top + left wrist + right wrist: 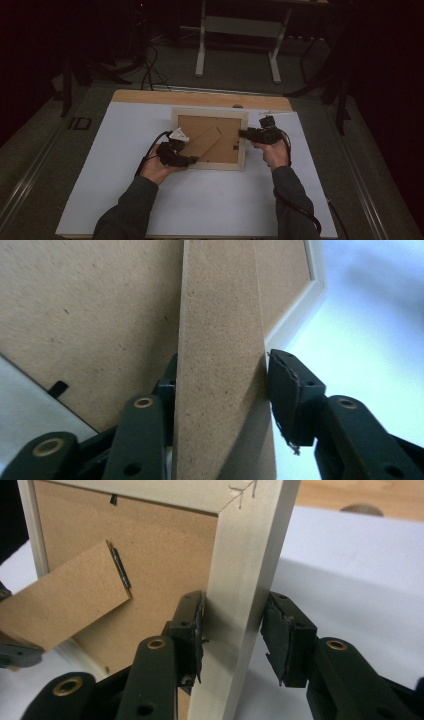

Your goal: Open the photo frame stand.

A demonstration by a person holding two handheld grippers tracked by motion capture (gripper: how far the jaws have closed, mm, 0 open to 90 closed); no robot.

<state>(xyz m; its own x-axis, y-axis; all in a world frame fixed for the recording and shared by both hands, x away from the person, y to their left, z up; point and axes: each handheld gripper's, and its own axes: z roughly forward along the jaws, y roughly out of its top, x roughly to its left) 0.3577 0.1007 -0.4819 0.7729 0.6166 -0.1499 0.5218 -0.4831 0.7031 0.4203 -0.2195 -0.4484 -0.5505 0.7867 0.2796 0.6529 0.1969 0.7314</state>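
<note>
Scene: a person seated at a tabletop [125, 200] covered by a white sheet works on a picture frame [209, 138] with a hand-held claw in each hand.
Picture frame: lies face down near the middle of the tabletop, pale wooden border around a brown fibreboard backing [227, 147].
Easel stand: a brown fibreboard stand [220, 370] hinged to the backing runs slantwise across the back of the frame, from the hinge near the top right toward the lower left.
Left claw: the left claw [192, 160] meets the frame at its lower left corner. In the left gripper view its two black jaws straddle the free end of the stand; the right pad [287, 390] sits against the stand's edge and the left jaw is pressed to its other side, so the claw is gripping the stand.
Right claw: the right claw [243, 133] reaches in from the right. In the right gripper view its jaws stand on either side of the frame's right rail [245, 580], the left pad [192, 630] touching it and the right pad just beside it, with a sliver of shadow between.
Hands: the person's left hand [156, 170] and right hand [275, 154] hold the claws, dark sleeves entering from the bottom edge.
</note>
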